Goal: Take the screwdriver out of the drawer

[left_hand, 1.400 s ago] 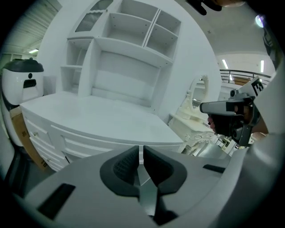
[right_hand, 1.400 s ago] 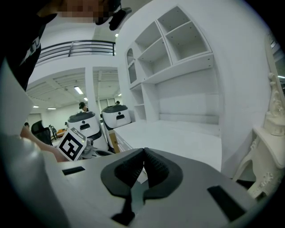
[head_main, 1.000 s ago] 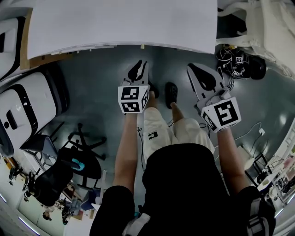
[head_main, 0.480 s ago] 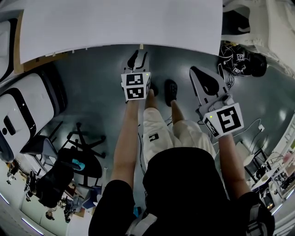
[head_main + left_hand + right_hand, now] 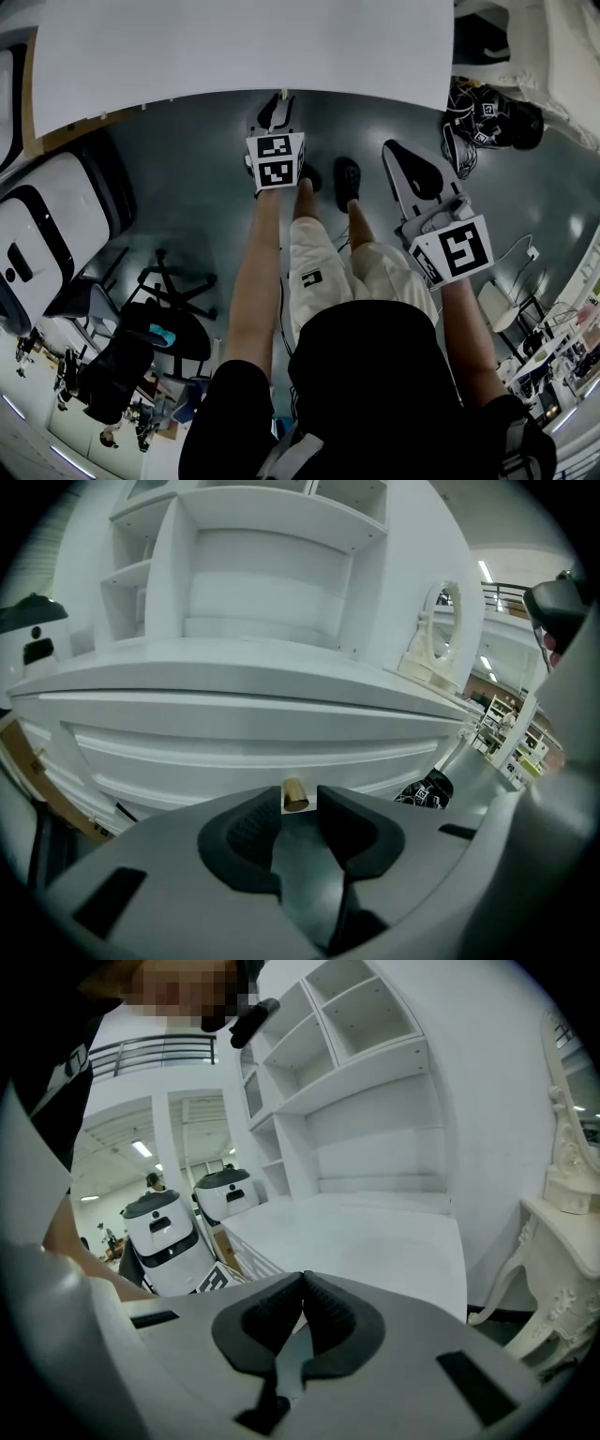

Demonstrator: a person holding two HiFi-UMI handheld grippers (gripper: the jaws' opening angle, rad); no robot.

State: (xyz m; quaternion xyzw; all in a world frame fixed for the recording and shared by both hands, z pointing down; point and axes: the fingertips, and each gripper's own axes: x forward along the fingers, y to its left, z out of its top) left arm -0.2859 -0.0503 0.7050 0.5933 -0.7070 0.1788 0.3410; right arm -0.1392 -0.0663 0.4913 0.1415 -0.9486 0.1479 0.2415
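While my left gripper (image 5: 298, 806), jaws just opened, flanks the brass drawer knob (image 5: 294, 794) without pressing it, my right gripper (image 5: 303, 1279) is closed and empty.

Counts around the white desk

Two grippers, the left gripper (image 5: 299, 801) and the right gripper (image 5: 302, 1283), each carrying one marker cube (image 5: 275, 161); one desk (image 5: 234, 47); one brass knob (image 5: 294, 795) on one drawer (image 5: 253, 744); one shelf unit (image 5: 253, 564); one mirror (image 5: 441, 635); two white robots, a nearer (image 5: 159, 1232) and a farther (image 5: 223, 1194); one black chair (image 5: 141, 347); two shoes (image 5: 348, 183).
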